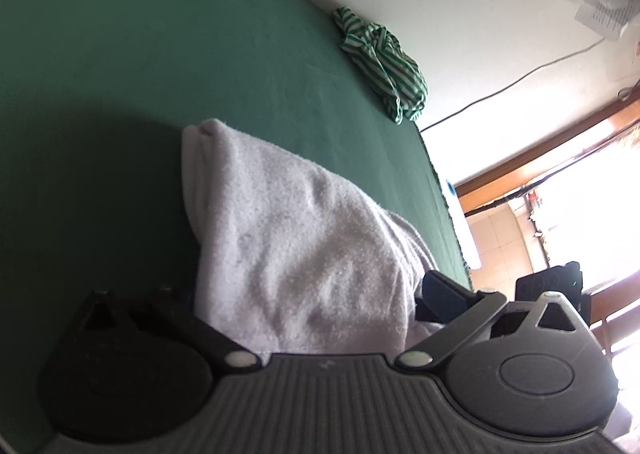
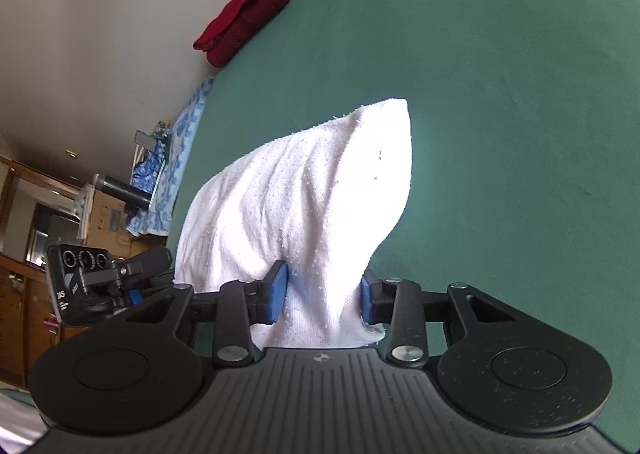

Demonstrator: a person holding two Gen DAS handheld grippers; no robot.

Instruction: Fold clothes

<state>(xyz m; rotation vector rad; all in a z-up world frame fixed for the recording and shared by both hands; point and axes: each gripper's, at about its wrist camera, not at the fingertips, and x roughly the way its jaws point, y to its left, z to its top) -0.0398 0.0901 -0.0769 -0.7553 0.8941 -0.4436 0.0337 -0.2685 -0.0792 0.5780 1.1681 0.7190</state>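
A white towel [image 2: 304, 190] lies bunched on the green sheet [image 2: 500, 94], its far tip pointing away from me. My right gripper [image 2: 324, 294] has the towel's near end between its blue pads [image 2: 278, 294], which press in on it from both sides. In the left wrist view the same towel [image 1: 296, 238] fills the space between the widely spread jaws of my left gripper [image 1: 310, 286]. Only the right finger [image 1: 436, 286] shows, a little apart from the cloth. The left one is hidden under the towel. The left gripper's body [image 2: 108, 274] sits just left of the right one.
A folded dark red cloth [image 2: 252, 10] lies at the sheet's far edge by the wall. A crumpled green-and-white striped garment [image 1: 384, 62] sits at another edge. A blue patterned cloth [image 2: 176, 158] hangs off the side. Wooden furniture [image 2: 24, 294] stands beyond.
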